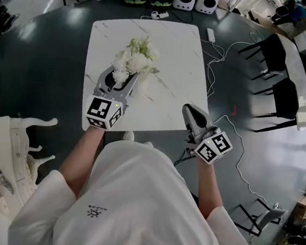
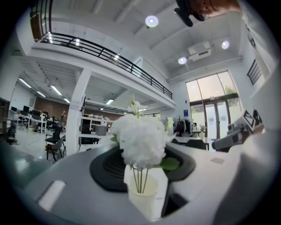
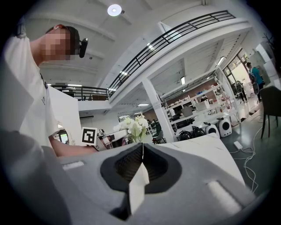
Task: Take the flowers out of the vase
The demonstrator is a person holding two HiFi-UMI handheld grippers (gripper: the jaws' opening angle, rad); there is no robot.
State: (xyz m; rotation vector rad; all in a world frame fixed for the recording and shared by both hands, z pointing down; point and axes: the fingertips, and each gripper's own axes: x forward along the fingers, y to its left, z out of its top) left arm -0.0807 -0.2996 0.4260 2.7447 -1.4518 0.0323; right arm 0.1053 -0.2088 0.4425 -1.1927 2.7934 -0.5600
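Flowers (image 2: 141, 138) stand in the vase (image 2: 142, 197) clamped between the left fingers (image 2: 160, 182).

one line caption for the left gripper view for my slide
Left claw gripping a small white vase of white flowers, green stems showing above its rim.

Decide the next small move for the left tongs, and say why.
Probably raise the left tongs straight up: they grip the white flowers by the stems, and the vase cannot be made out, so the stems may not be clear yet.
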